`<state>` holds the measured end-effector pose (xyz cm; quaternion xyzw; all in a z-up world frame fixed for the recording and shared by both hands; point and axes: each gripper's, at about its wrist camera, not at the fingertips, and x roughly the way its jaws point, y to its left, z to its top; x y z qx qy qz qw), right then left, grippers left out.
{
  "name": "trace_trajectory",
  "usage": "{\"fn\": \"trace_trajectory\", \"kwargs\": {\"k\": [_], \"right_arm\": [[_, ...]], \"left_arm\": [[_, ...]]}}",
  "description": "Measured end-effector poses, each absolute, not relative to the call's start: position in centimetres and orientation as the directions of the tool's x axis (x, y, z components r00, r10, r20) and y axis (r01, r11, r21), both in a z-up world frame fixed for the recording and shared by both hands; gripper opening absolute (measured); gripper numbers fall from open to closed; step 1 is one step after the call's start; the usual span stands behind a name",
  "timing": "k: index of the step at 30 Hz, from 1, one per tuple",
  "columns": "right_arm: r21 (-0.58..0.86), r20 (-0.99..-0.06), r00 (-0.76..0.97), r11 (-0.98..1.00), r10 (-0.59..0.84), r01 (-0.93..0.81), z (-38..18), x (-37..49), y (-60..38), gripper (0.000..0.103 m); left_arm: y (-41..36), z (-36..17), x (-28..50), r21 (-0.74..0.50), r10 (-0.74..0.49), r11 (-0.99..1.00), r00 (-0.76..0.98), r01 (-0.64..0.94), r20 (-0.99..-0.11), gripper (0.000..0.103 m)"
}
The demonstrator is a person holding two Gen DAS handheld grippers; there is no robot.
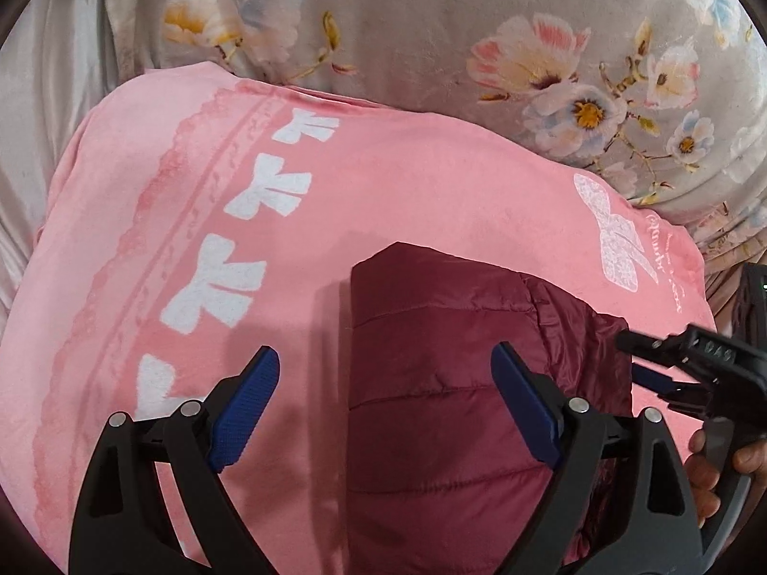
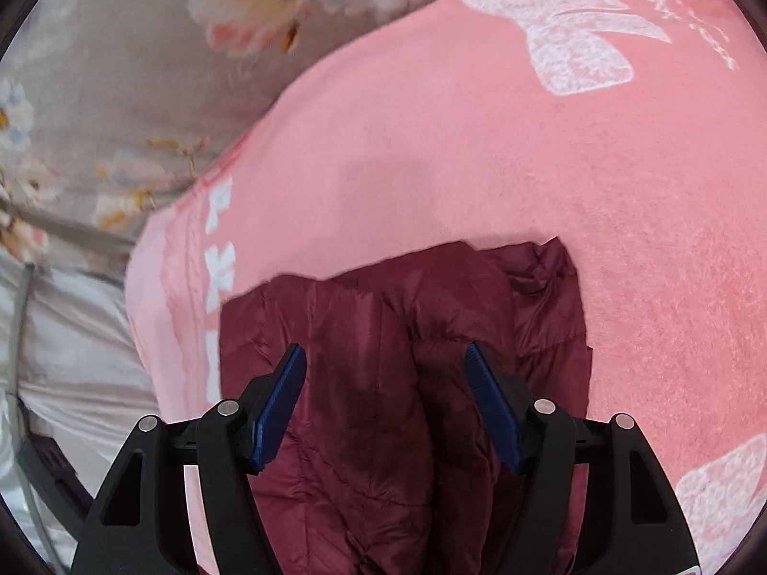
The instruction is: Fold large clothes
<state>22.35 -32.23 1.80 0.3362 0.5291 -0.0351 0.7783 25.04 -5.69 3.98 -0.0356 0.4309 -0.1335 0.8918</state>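
While both tools hang over the bedding, we count one maroon quilted jacket (image 1: 431, 383), folded into a compact bundle at the lower centre of each frame, lying on one pink blanket (image 1: 383, 191) printed with white bows. Our left gripper (image 1: 386, 397) stands wide open, one pad over the blanket and one over the jacket (nothing pinched). Our right gripper (image 2: 386, 402) is likewise open above the jacket. One floral bedspread (image 1: 431, 24) fills the upper frame.

We see both wrist views angled steeply down, close over the jacket (image 1: 455, 383) on the blanket (image 1: 383, 182); both share them.
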Motion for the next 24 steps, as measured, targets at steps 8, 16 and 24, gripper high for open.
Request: {"fn": "trace_trajectory", "kwargs": {"k": [8,16,24], "right_arm": [[0.458,-0.823,0.495,0.84,0.277,0.291,2.3,21.0,-32.6,0.003],[0.348,-0.844,0.523,0.861,0.116,0.371,1.5,16.8,-36.6,0.003],[0.233,-0.868,0.497,0.861,-0.026,0.452,-2.6,17.0,-36.2,0.003]], "left_arm": [[-8.2,3.1,26.0,-0.189,-0.301,0.95,0.562,0.25,-0.771,0.087],[-11.9,1.2,26.8,-0.183,-0.313,0.941,0.529,0.284,-0.789,0.087],[-15.8,-2.7,28.1,-0.124,-0.266,0.946,0.499,0.3,-0.825,0.086]]}}
